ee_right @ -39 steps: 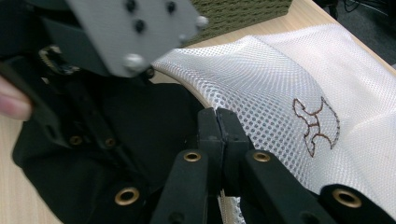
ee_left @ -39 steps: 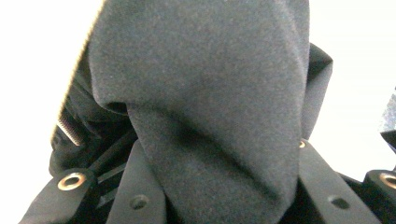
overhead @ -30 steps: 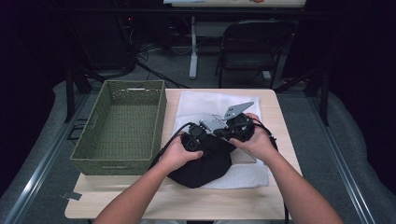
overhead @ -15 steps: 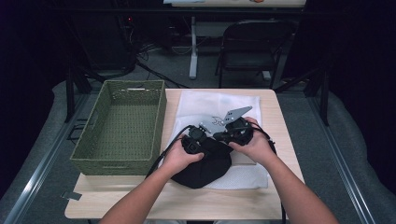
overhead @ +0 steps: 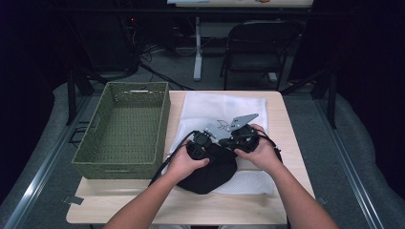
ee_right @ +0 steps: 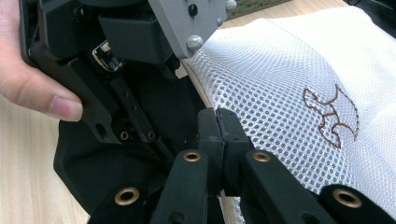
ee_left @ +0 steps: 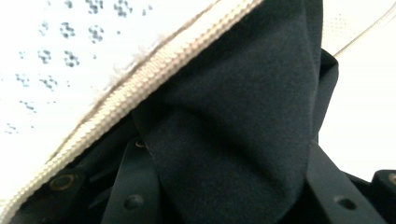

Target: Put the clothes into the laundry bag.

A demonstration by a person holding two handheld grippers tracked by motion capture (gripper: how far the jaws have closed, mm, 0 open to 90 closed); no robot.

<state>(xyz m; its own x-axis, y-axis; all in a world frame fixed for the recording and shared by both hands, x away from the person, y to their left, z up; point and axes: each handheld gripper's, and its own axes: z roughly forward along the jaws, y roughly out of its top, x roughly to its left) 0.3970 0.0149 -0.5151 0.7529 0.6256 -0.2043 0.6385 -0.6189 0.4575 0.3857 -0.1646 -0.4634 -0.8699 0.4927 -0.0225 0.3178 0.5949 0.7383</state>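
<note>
While both hands crowd together at the middle of the bench (overhead: 143,210), the work looks like feeding a black garment (overhead: 210,174) into a white mesh laundry bag (overhead: 224,107). The bag lies flat across the far right part of the bench, its zipped mouth facing the near side, and the garment sits bunched at that mouth, partly on the bag's near edge.

The right tool (ee_right: 217,122) has its jaws pressed together on the bag's rim, where the mesh meets the cream zipper (ee_left: 154,79); my guess is that it pins or lifts that edge so the opening stays put. In the left gripper view a fold of the dark cloth runs down between the jaws of the left tool (overhead: 197,149), right under the zipper, so that tool appears to be clamped on the garment, aimed to push it beneath the rim. How tightly it grips is hard to judge at such close range.

A green woven basket (overhead: 125,128) stands at the left, just beside the bag, empty and out of the hands' way, probably waiting for the filled bag.
</note>
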